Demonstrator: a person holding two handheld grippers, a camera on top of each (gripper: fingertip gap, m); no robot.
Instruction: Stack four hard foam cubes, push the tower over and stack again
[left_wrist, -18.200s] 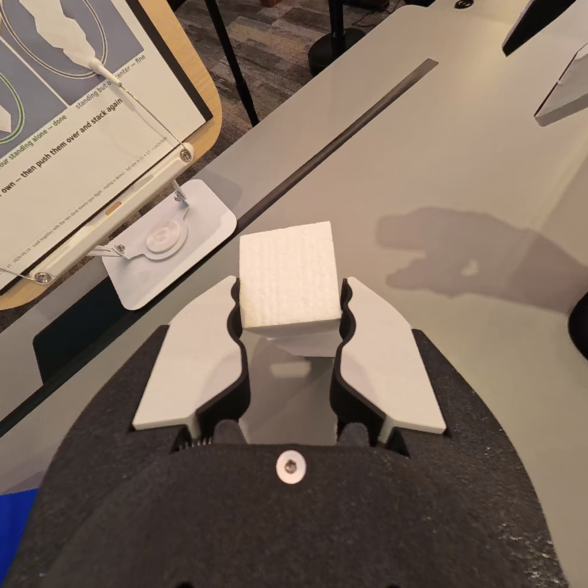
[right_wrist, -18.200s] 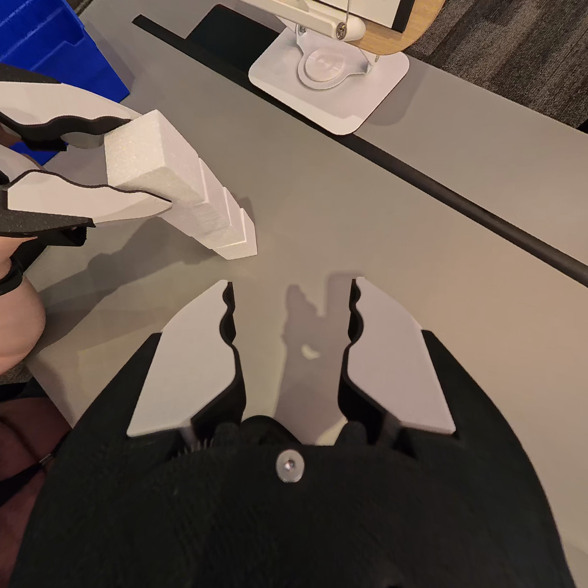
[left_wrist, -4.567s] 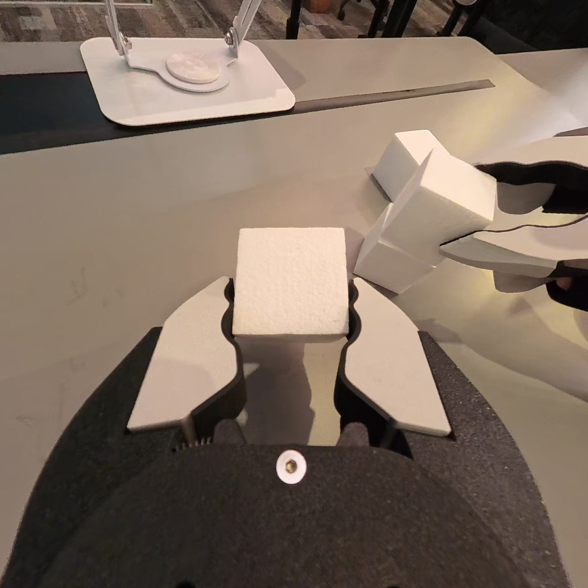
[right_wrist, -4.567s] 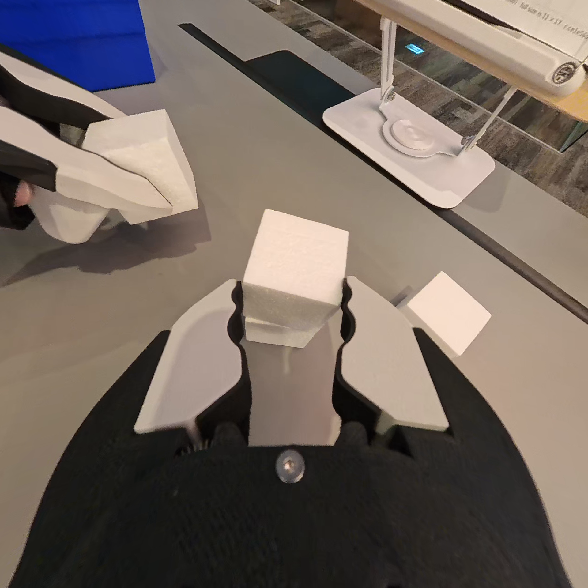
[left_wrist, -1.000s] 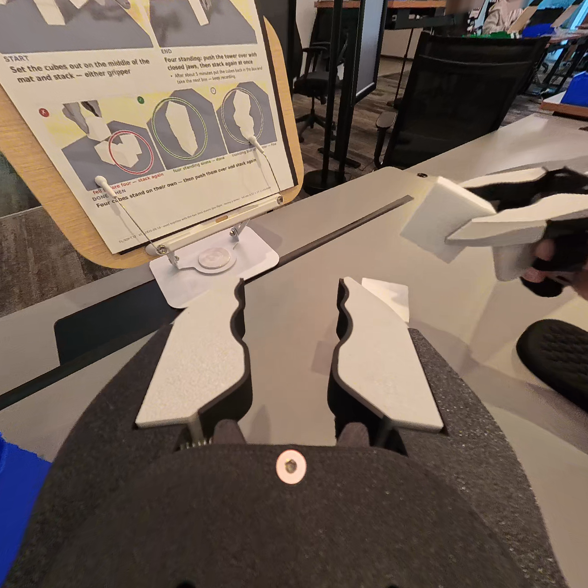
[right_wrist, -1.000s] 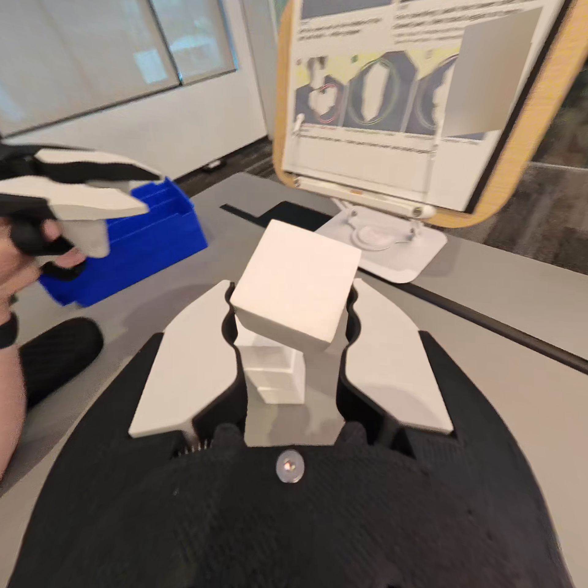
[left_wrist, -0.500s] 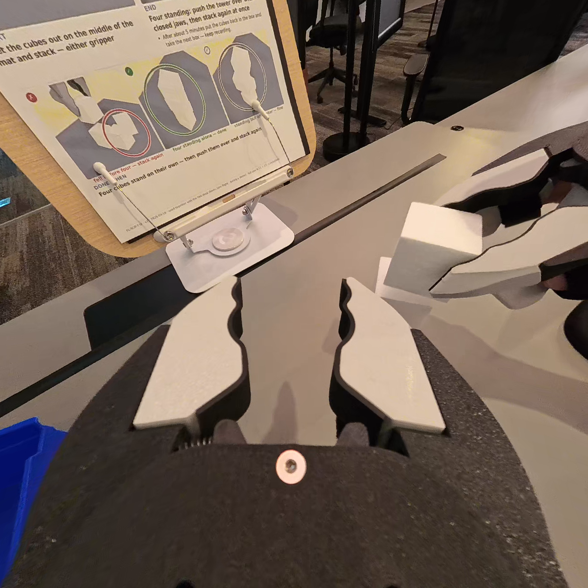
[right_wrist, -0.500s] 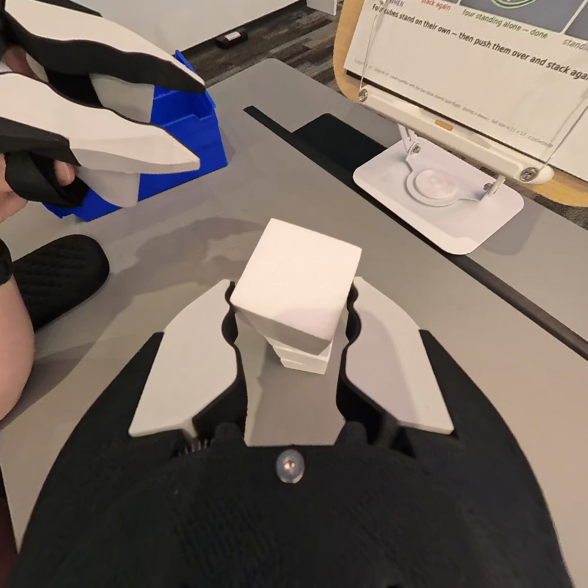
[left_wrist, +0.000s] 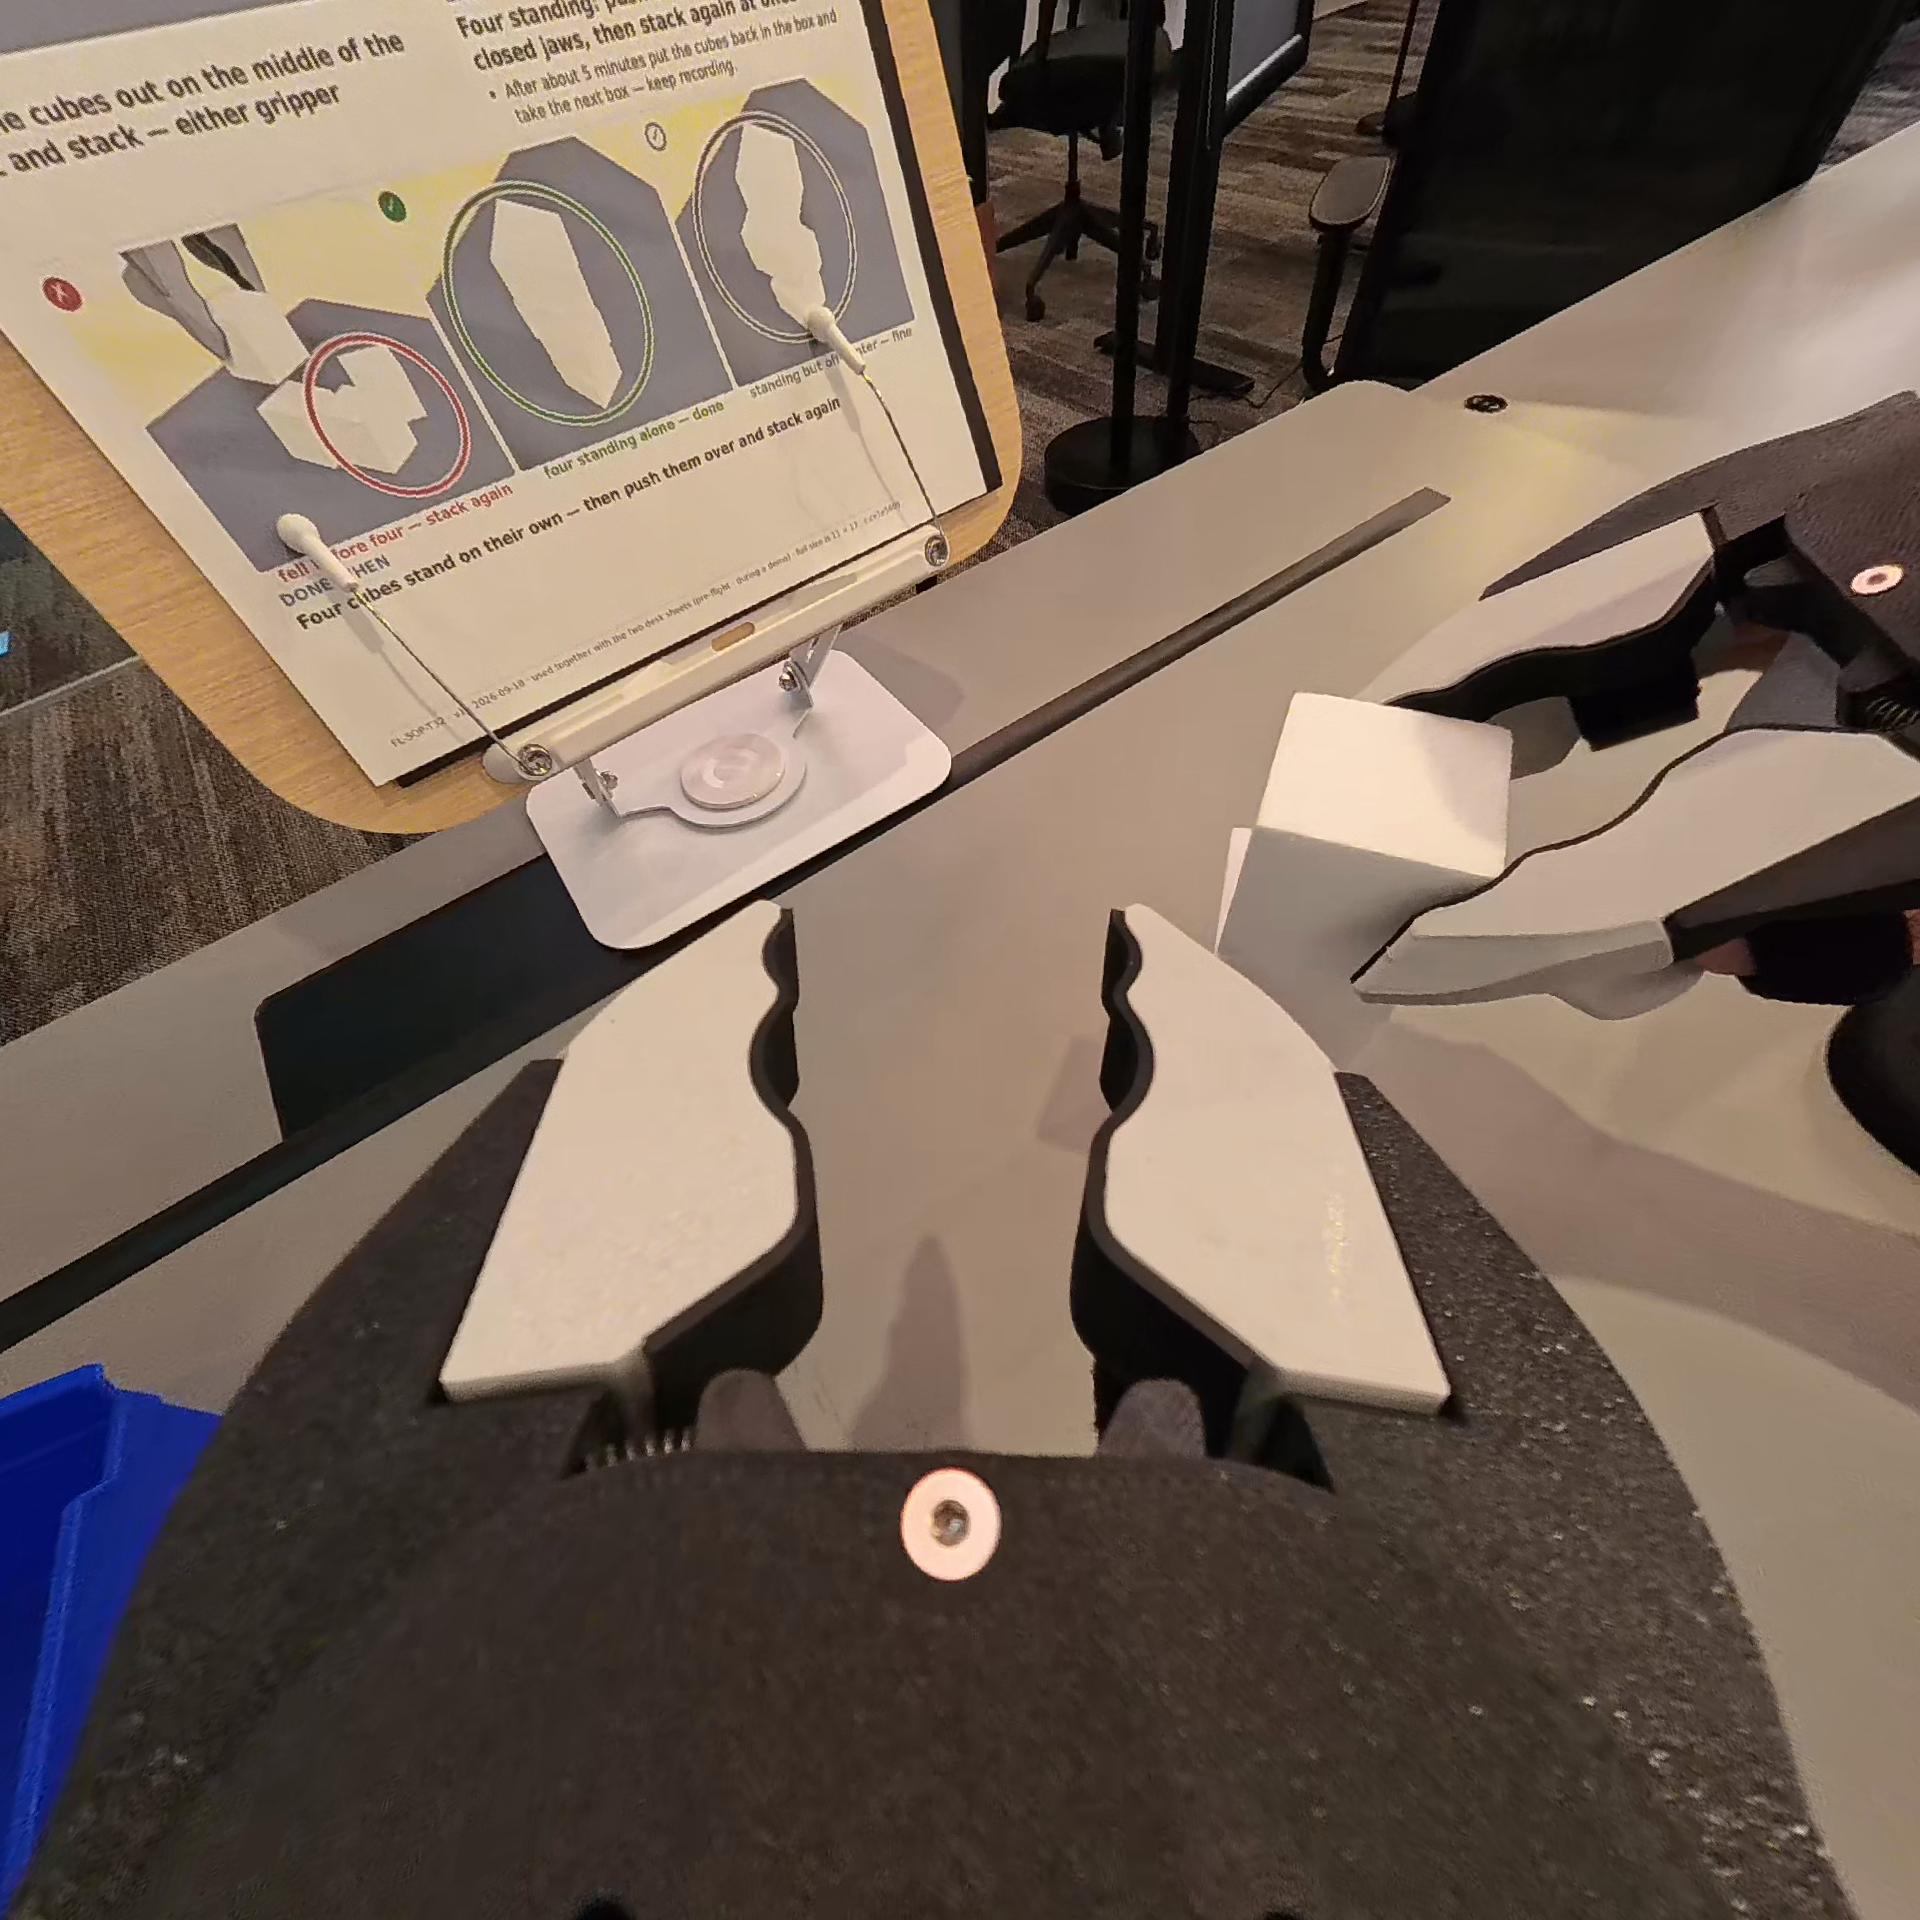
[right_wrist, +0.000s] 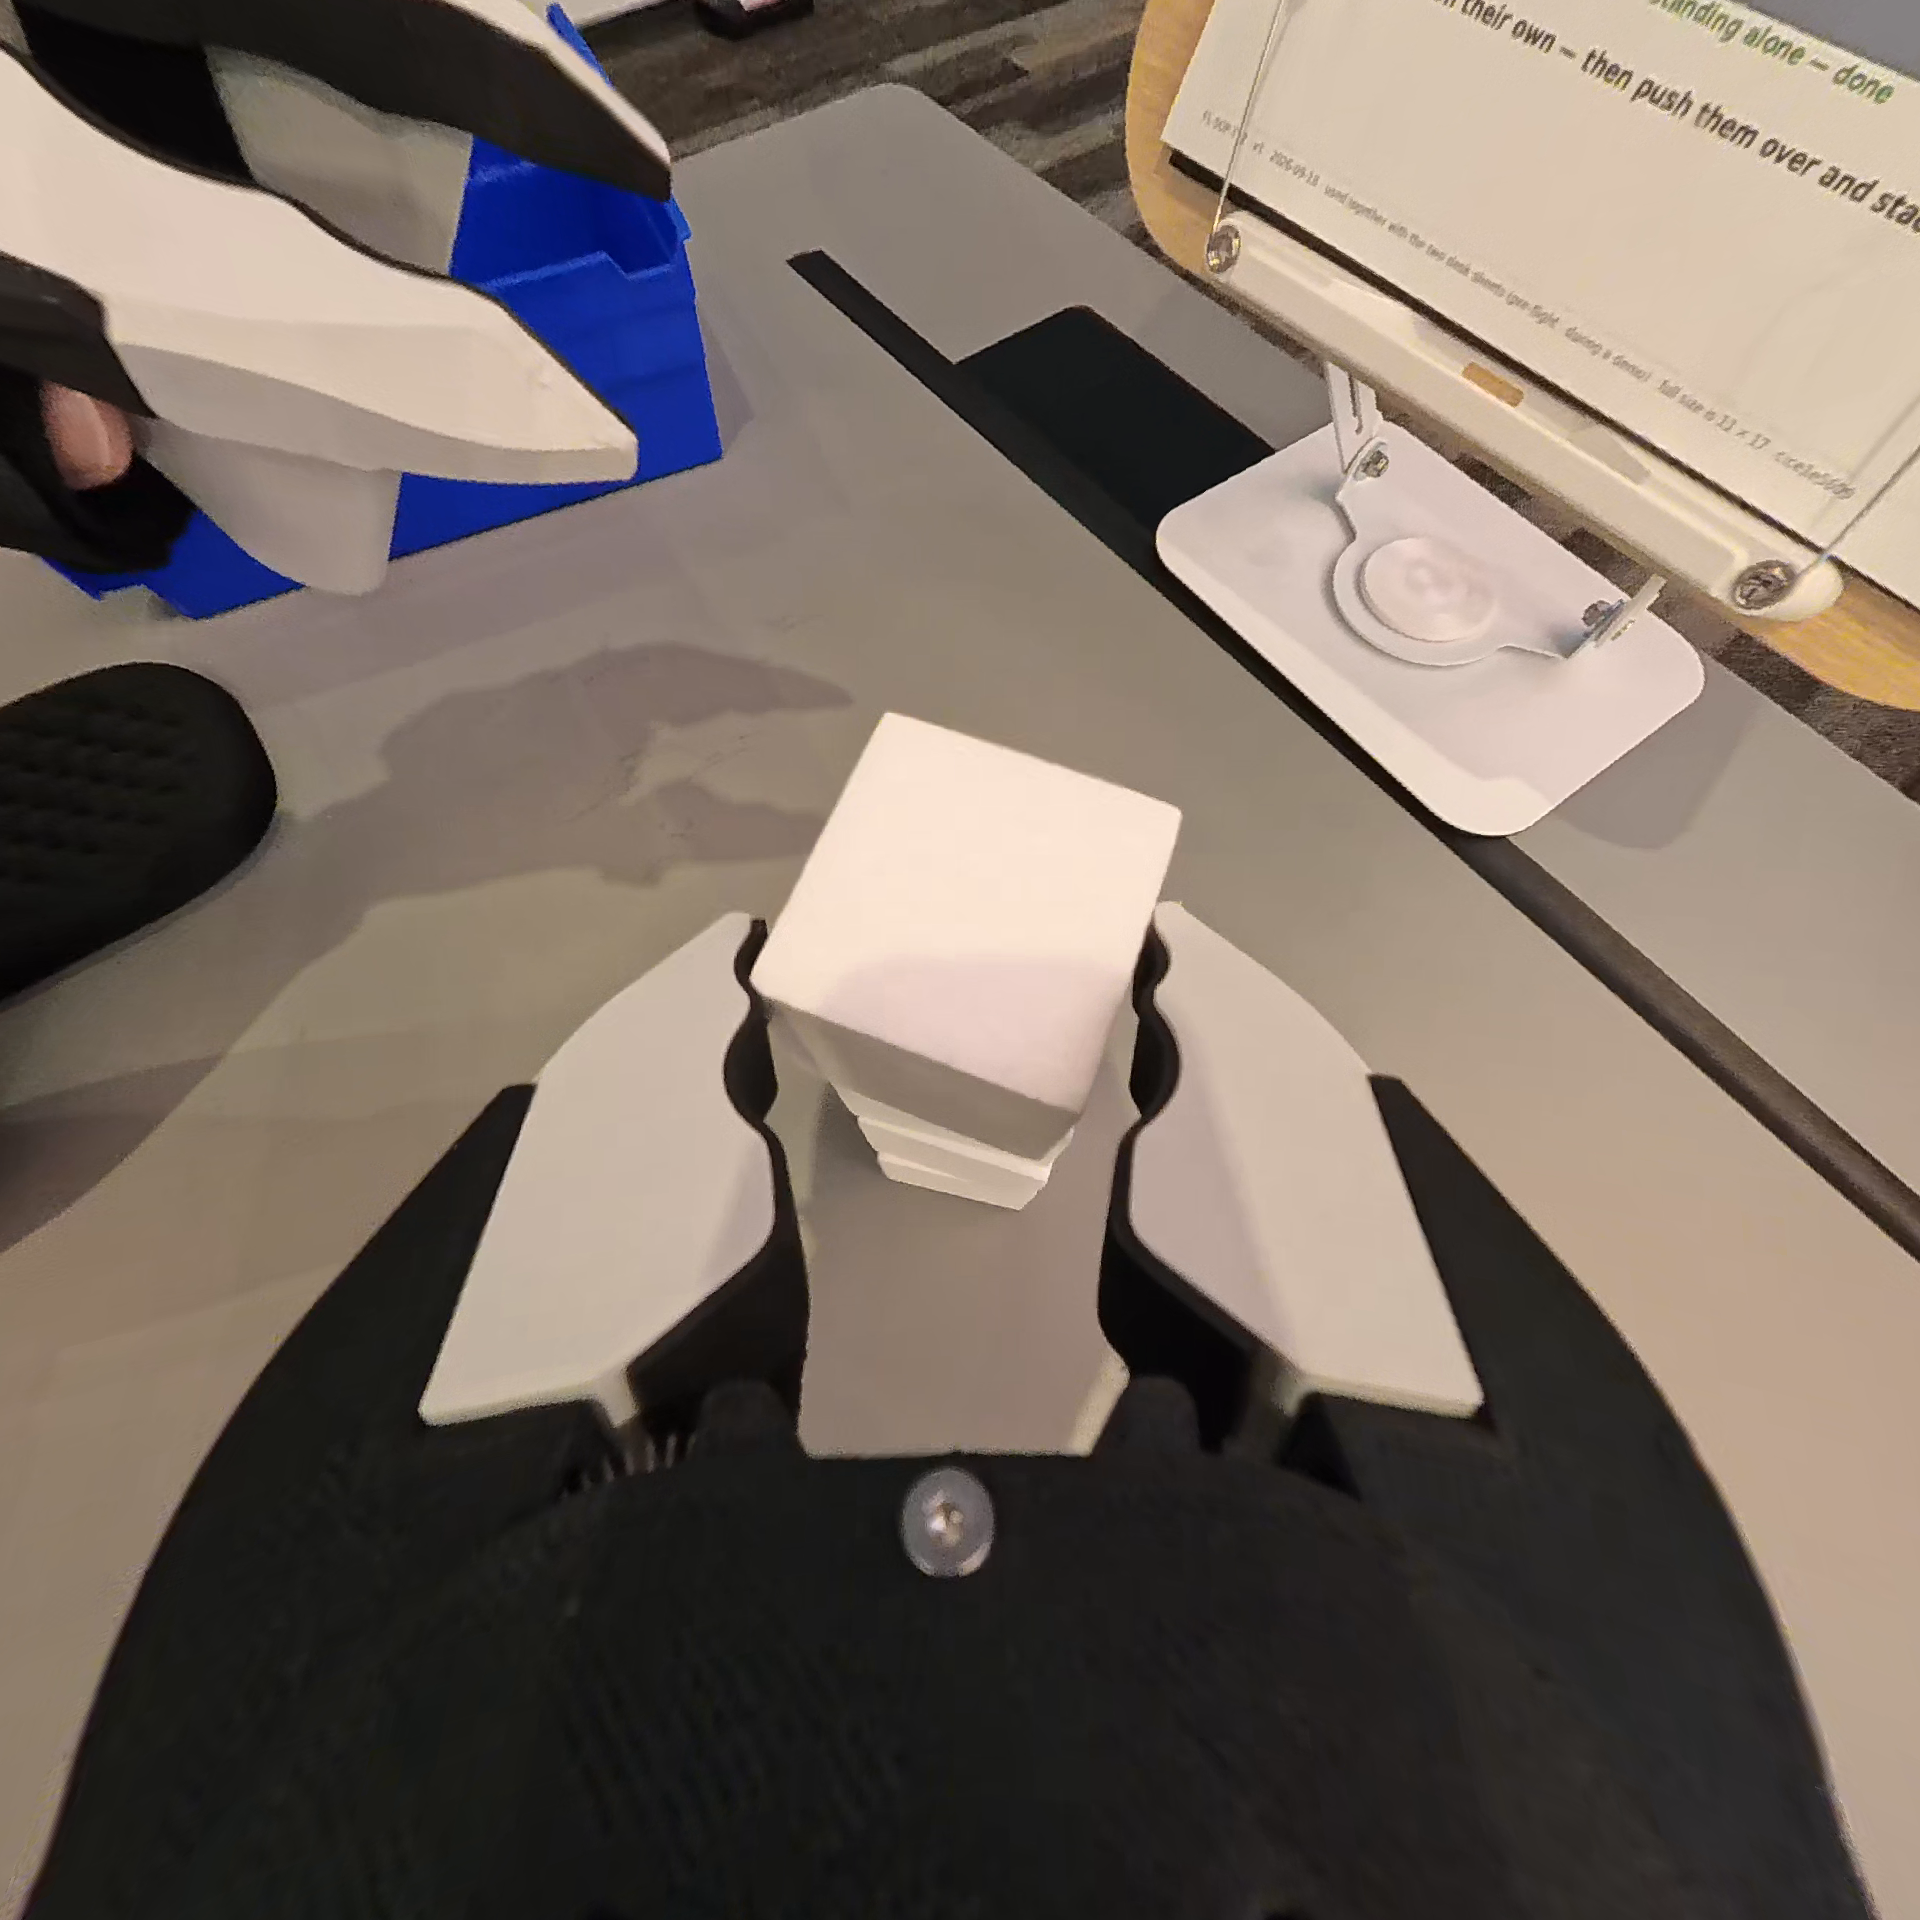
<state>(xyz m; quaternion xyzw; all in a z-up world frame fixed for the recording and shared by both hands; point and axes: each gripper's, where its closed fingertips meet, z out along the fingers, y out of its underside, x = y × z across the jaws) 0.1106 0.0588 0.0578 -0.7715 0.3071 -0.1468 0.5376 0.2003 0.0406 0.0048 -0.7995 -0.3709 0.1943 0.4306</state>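
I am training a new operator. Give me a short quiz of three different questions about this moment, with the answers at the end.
1. True or false: the left gripper holds a foam cube.
2. What does the right gripper hold? A) nothing B) the top cube C) the blue bin
3. Fill in: the held cube is above the ____ of cubes.

Key: 1 false, its jaws are open and empty; 2 B; 3 stack.

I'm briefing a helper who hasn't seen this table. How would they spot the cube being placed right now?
Start at the white stand base at the grey table's far edge. Nearer than it rises a short stack of white foam cubes. The top cube is the one clamped between the right gripper's fingers; the others stand free beneath it.
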